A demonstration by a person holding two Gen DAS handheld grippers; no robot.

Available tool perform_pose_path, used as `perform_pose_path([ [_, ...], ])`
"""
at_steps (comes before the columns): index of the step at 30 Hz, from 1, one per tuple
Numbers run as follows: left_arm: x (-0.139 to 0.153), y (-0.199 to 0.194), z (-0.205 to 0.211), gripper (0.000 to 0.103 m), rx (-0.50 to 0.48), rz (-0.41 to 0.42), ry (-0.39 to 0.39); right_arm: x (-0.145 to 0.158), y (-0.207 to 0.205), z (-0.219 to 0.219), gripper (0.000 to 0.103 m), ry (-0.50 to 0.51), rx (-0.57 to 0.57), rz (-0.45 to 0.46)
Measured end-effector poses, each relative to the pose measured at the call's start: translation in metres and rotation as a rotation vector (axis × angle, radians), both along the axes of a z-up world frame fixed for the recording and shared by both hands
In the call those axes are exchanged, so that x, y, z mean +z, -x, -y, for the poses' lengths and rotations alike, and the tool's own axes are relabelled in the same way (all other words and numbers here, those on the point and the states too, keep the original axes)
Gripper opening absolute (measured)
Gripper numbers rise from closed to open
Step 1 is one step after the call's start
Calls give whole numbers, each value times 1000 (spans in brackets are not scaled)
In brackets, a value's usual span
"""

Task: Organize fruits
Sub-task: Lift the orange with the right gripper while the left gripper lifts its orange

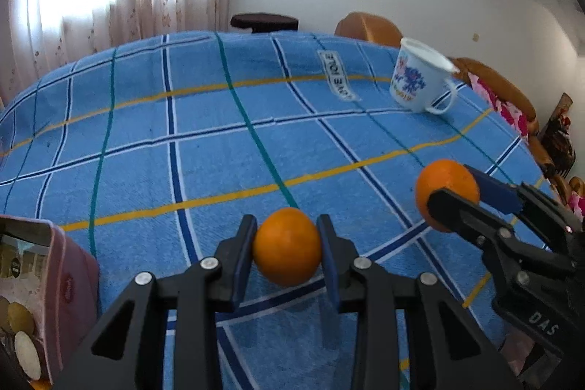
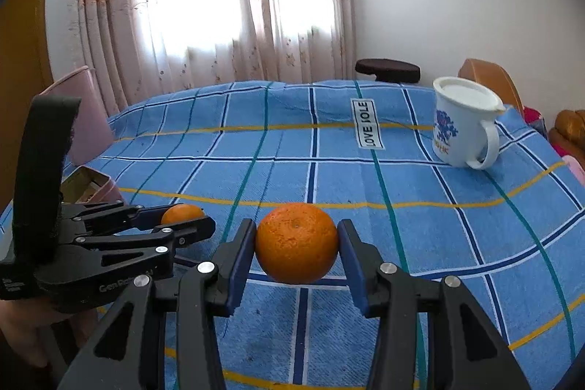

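Two oranges (image 1: 287, 245) (image 2: 296, 242), one mug (image 2: 462, 121)

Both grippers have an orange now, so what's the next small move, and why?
Probably carry the left gripper with its orange toward the pink box at its left, since it is nearest; the right gripper waits, holding its orange.

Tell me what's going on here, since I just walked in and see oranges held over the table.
A person holds a claw in each hand, sorting fruit. The left claw is shut on one orange, and the right claw is shut on the other orange. Both are above the blue checked tablecloth. A white mug stands at the far right, and a pink box sits at the left edge.
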State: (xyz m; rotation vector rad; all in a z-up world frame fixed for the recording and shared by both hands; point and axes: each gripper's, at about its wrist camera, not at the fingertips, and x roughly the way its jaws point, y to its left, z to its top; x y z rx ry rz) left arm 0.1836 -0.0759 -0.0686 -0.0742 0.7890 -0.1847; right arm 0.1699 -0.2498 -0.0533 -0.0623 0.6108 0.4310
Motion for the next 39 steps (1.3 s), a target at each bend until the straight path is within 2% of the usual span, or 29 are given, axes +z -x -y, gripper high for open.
perform_pose_path([
  [9,10,18,-7,35,12,75,30,4,6,3,48,-24,5,34],
  [16,16,31,-3,35,25,136,-8,9,14,7,48,-55,20,69],
  [39,31,68,6,35,49,299,-91,18,36,6,48,-57,43,202],
])
